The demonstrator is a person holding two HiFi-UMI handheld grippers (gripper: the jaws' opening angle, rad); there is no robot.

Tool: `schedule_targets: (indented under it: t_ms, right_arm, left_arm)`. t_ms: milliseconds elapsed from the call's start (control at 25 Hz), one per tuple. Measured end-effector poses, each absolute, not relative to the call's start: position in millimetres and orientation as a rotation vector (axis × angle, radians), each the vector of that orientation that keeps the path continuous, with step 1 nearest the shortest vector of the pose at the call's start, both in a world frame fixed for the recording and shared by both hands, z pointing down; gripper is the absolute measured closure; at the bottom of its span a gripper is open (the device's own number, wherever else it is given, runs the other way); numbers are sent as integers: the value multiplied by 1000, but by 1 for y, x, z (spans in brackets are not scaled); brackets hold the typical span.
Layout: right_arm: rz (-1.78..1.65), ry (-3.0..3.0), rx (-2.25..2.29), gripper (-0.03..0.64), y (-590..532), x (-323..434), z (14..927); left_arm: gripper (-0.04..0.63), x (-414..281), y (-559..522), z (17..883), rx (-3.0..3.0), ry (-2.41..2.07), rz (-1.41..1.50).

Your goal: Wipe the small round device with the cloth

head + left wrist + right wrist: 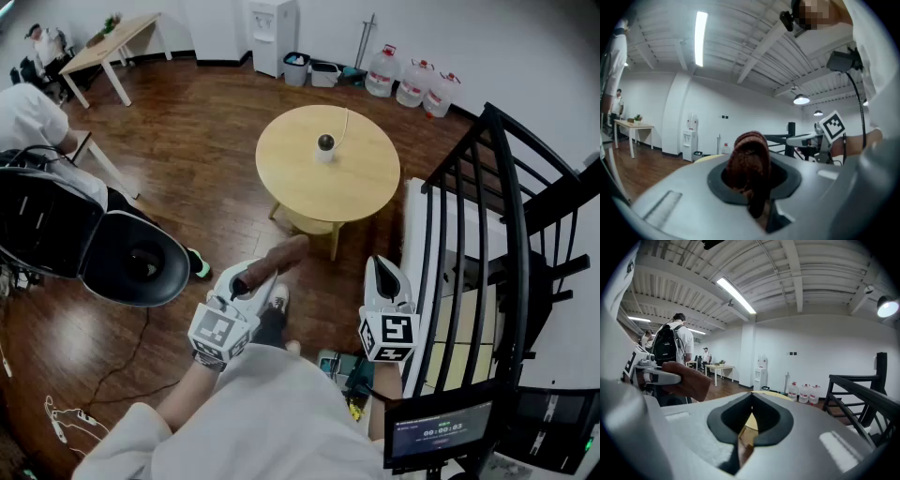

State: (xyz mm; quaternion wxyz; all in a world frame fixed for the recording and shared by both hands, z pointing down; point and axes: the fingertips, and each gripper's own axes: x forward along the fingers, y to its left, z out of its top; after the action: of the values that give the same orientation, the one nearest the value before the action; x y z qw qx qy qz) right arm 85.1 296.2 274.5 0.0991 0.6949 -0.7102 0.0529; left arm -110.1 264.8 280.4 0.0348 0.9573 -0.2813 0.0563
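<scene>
Left gripper (242, 284) clamps a rolled brown cloth (275, 262), and the roll sticks out past the jaws. Device (325, 144) stands on the round table (366, 187), well ahead of both grippers and untouched. Right gripper (380, 269) is closed with nothing in it. Step looks like the approach: bring the cloth's free end onto the device, hold the clamp firm, and rub lightly so it doesn't tip or slide. Right gripper could brace it.
</scene>
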Motion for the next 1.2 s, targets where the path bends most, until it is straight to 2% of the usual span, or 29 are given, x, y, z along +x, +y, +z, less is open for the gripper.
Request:
schedule_targets:
  t_ms: [200, 480, 800, 1200]
  right_arm:
    - [213, -2119, 2076, 615, 283, 36, 267]
    - [198, -2153, 2063, 615, 234, 95, 282]
    - [252, -2100, 2095, 615, 161, 113, 278]
    - [201, -2052, 2093, 614, 88, 112, 279]
  left_arm:
    - [525, -158, 243, 276, 2916, -854, 156]
    - [524, -86, 188, 300, 2926, -841, 160]
    - [523, -60, 115, 300, 2913, -747, 175]
    - [523, -62, 34, 300, 2938, -754, 225]
